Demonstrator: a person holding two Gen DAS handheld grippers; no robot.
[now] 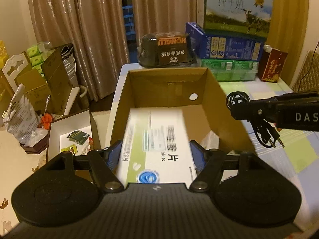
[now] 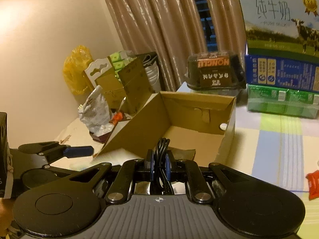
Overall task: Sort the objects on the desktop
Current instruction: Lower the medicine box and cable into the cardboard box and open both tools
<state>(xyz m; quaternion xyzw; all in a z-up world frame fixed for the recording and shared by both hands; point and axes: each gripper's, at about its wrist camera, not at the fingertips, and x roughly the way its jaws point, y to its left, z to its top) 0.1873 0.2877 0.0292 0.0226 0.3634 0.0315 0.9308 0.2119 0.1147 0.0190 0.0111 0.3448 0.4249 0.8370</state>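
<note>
Left wrist view: one medicine box [image 1: 157, 145], one cardboard box [image 1: 167, 91], one cable [image 1: 239, 101].
Left fingers [image 1: 114, 153] flank the blurred medicine box, contact unclear; right fingers [image 2: 168, 163] pinch the cable, its lower length hidden.

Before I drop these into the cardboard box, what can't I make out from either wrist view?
- Left wrist: medicine box print is motion-blurred; its near end hides behind the left gripper body.
- Left wrist: cardboard box floor, covered by the medicine box.
- Right wrist: black cable lower part hidden behind the right gripper; red packet cut off at the right edge.
</note>
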